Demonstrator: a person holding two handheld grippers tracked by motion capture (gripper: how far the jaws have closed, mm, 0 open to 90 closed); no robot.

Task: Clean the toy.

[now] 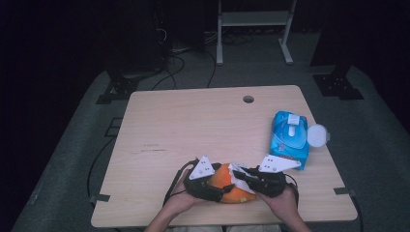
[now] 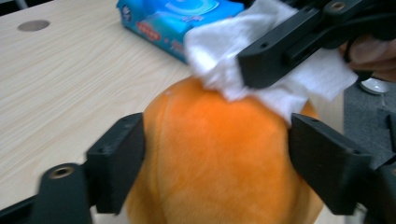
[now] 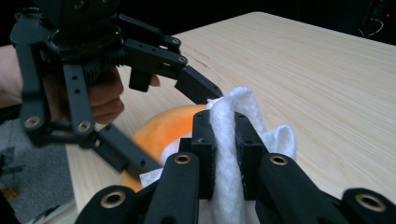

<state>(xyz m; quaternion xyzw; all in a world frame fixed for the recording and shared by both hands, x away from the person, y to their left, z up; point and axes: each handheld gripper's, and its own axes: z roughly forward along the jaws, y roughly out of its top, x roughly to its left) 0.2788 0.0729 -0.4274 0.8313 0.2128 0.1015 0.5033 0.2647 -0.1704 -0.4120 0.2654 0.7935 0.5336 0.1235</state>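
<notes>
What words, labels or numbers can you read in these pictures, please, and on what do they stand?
Nothing can be read for certain.
Blue plastic pack of wet wipes: red and white print along its side, too blurred to read.
Light wooden table: a small dark line of marks near its left middle, too small to read.

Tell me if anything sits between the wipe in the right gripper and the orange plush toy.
Nothing visible does. The right gripper is shut on the white wipe, which already lies against the top of the orange plush toy. The left gripper clamps the toy's sides, below the wipe.
</notes>
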